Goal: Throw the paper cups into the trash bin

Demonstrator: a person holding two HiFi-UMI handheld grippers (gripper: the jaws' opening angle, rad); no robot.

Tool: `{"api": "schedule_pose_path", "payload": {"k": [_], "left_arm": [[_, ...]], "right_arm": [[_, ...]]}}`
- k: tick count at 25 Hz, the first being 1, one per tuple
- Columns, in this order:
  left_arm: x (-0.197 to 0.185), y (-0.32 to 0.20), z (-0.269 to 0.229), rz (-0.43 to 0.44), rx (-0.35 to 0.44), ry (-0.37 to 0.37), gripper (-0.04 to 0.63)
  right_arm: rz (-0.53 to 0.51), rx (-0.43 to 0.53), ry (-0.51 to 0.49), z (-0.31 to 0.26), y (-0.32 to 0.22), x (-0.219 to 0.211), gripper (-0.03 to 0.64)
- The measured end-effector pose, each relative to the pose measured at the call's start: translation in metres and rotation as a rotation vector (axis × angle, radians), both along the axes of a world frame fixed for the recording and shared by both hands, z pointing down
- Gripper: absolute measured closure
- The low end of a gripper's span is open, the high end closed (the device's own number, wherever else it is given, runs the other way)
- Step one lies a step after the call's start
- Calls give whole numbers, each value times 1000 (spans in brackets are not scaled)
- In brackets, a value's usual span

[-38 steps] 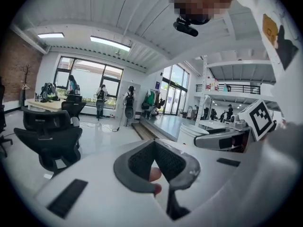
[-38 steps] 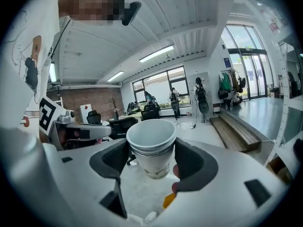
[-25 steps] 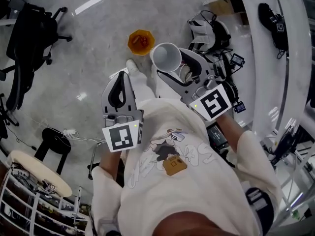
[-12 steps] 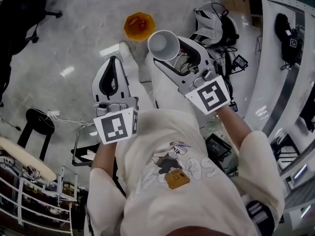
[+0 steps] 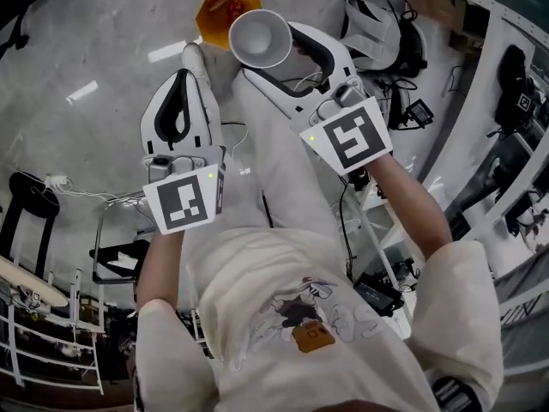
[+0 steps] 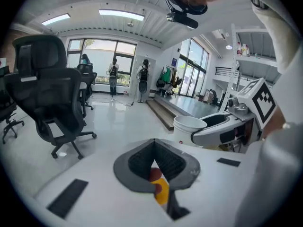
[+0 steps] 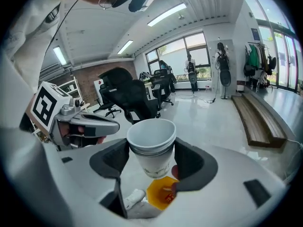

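The paper cups are white, with a little dark print low on the side. The trash bin is bright orange, and the bits inside it look red. The right gripper and the left gripper are both white, with dark grey pads that have a fine ribbed pattern. Each gripper's cube shows black square shapes on white, with a tiny green light beside them. The person's shirt is cream, with a grey cartoon picture and a brown patch. The shoe is white. The floor is shiny pale grey. The office chair is black.
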State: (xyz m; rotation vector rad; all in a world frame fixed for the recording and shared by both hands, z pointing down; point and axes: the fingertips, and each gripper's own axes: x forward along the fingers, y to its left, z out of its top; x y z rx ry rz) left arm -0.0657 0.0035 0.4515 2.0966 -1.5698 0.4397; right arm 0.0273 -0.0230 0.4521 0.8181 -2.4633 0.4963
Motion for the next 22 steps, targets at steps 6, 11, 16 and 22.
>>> {"api": "schedule_pose_path", "payload": {"k": [6,11,16,22], "left_arm": [[8,-3,78,-27,-22,-24,592],[13,1,140,-18,-87,-48,593],[11,-1,203,4,-108,-121,592],[6,-2,279,16,-161,-136,592]], "right_arm": [[-13,-61,19,83,-2,1,311],[-3,-85,35,147,-4,-1,313],[22,-116,53,211,-6,-1,313],[46,-151,89,284,-1,0,313]]}}
